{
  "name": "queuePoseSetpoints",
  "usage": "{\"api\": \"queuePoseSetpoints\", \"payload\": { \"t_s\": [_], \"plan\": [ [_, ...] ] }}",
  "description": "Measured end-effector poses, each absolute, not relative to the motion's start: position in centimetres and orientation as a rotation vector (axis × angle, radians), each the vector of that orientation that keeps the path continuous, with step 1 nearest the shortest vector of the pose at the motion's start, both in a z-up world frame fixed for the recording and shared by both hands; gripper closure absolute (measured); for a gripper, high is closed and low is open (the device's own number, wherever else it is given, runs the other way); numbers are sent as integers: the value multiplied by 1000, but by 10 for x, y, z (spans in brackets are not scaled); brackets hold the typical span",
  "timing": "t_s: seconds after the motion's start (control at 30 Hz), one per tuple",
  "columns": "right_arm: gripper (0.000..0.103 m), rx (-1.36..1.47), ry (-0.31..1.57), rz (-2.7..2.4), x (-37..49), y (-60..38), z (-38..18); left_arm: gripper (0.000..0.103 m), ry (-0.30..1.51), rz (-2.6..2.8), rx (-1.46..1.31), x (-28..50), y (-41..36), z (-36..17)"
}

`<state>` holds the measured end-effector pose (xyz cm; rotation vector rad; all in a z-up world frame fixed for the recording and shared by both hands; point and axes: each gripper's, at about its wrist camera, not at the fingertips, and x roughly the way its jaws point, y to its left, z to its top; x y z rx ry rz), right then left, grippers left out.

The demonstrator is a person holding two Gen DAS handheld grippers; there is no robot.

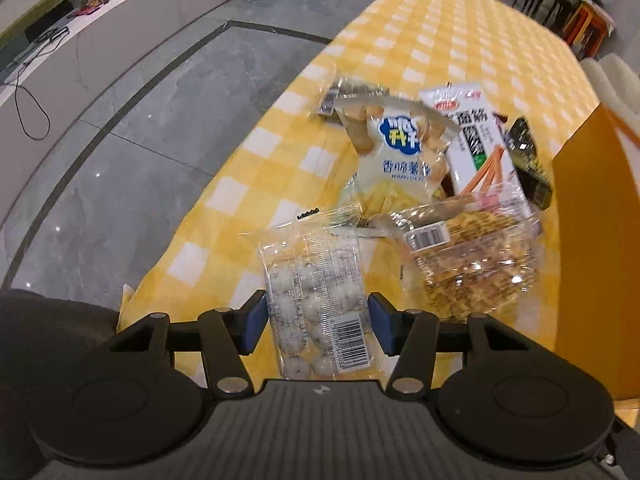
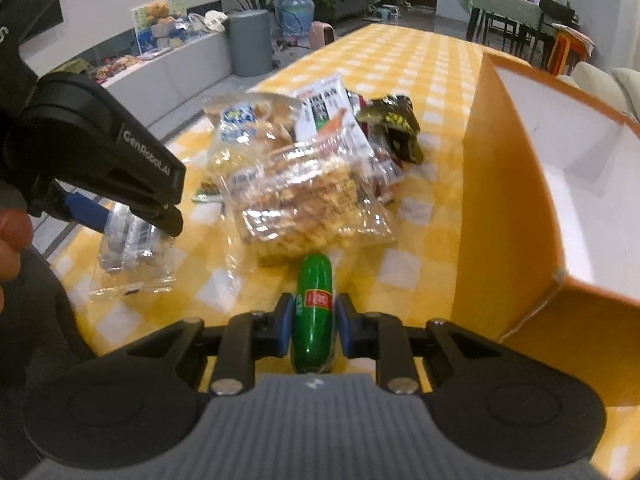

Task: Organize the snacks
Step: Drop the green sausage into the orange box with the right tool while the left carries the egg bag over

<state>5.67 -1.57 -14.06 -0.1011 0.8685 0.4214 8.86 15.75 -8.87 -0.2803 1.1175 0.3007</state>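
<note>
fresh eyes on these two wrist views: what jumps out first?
The right gripper is shut on a green sausage stick, beside the open orange box. The left gripper straddles a clear pack of white balls. Behind them, snack bags lie heaped on the yellow checked tablecloth.

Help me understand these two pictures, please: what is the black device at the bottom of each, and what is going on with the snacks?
Each picture comes from a camera on a handheld two-finger gripper, one in each of a person's hands. The left gripper grips a clear packet of white round sweets. The right gripper is shut on a green sausage-shaped snack. Other snack packets lie piled on the yellow checked tablecloth, beside an open orange box, which looks empty as far as visible.
</note>
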Motion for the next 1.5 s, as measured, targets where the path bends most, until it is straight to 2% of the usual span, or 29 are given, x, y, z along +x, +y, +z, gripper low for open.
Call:
{"api": "queuePoseSetpoints", "payload": {
  "t_s": [0.33, 0.47, 0.67, 0.8, 1.17, 1.5],
  "plan": [
    [82, -59, 793, 438, 43, -22, -108, 41, 1009, 232, -371, 67, 167, -50],
    [82, 47, 758, 441, 41, -38, -83, 41, 967, 165, -414, 63, 161, -26],
    [82, 132, 629, 381, 37, -83, -23, 41, 933, 37, -351, 77, 125, 7],
    [82, 200, 612, 314, 49, -127, -1, 41, 945, -42, -355, 97, 98, 13],
    [82, 526, 816, 210, 104, -197, -70, 41, 994, -146, -396, 126, 63, -10],
    [82, 536, 917, 248, 119, -169, -104, 40, 1004, -147, -334, 130, 57, -27]
  ]
}}
